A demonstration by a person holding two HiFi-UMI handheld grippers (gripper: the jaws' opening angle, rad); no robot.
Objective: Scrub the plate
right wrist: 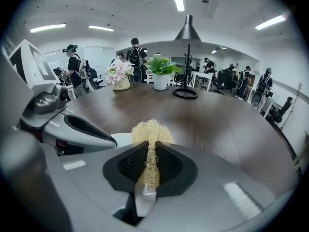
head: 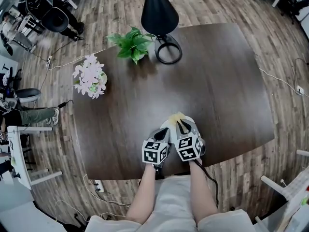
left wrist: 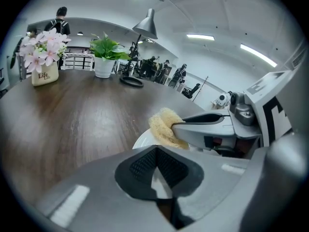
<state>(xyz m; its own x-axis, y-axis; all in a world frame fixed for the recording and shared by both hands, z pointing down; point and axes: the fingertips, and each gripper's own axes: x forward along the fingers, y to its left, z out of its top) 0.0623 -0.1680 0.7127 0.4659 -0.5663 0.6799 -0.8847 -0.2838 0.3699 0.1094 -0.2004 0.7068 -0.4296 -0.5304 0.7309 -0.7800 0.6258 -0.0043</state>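
The left gripper (head: pixel 163 132) and right gripper (head: pixel 182 125) are smooth grey plastic with black ribbed pads (right wrist: pixel 130 166). Each carries a white cube (head: pixel 155 152) printed with black square markers. A black cable (head: pixel 208 178) trails from the right one. The person wears a pale garment (head: pixel 169 197).

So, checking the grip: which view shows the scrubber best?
Right gripper view: the scrubber sits pinched between its fingers, close up. Left gripper view shows it sideways over the plate; head view, only a pale tuft.

The white plate (left wrist: pixel 141 139) lies at the dark table's (head: pixel 217 81) near edge — a pale, fibrous scrubber (right wrist: pixel 150 130) bunched over it.
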